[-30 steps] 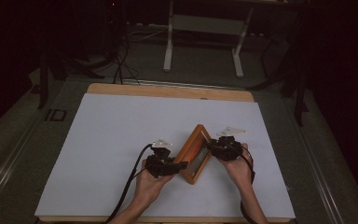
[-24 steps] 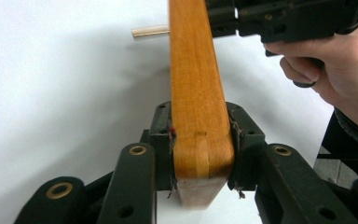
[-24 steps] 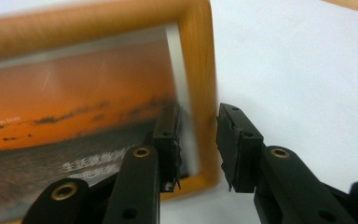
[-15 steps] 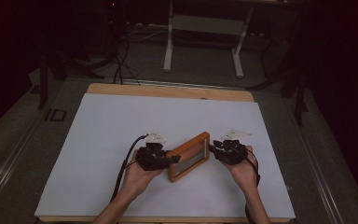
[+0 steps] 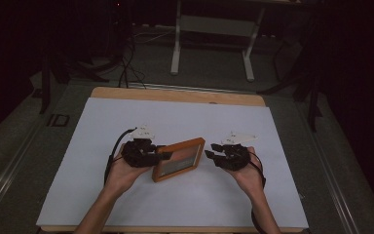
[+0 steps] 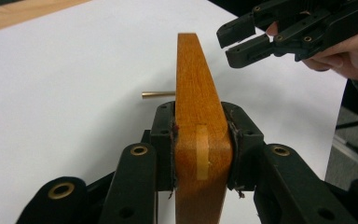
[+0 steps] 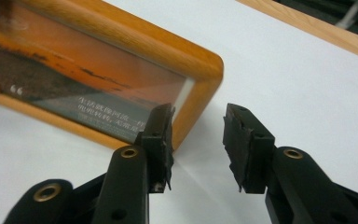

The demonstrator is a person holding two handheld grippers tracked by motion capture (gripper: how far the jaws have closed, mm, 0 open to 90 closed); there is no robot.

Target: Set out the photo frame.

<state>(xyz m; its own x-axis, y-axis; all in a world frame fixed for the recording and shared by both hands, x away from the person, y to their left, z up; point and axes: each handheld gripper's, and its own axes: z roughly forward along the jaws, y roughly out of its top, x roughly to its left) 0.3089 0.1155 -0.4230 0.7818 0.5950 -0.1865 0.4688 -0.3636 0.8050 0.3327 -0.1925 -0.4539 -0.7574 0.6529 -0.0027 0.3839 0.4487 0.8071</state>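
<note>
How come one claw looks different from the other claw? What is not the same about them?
The left claw is shut on the wooden picture frame, squeezing its edge from both sides; the right claw is open and holds nothing. The left claw touches the frame, while the right claw sits just beside its other end with a gap between them. Both are black, each held in a hand over the white table.

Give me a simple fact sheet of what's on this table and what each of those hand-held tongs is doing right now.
Surface: white sheet over a wooden table
Main item: wooden picture frame, with a sunset picture and small text
Left tongs: shut on the picture frame's edge
Right tongs: open, beside the frame's corner, not touching it
Frame position: tilted, held along its left edge
Small detail: thin brass rod sticking out behind the frame
Hands: one hand holds each tool
</note>
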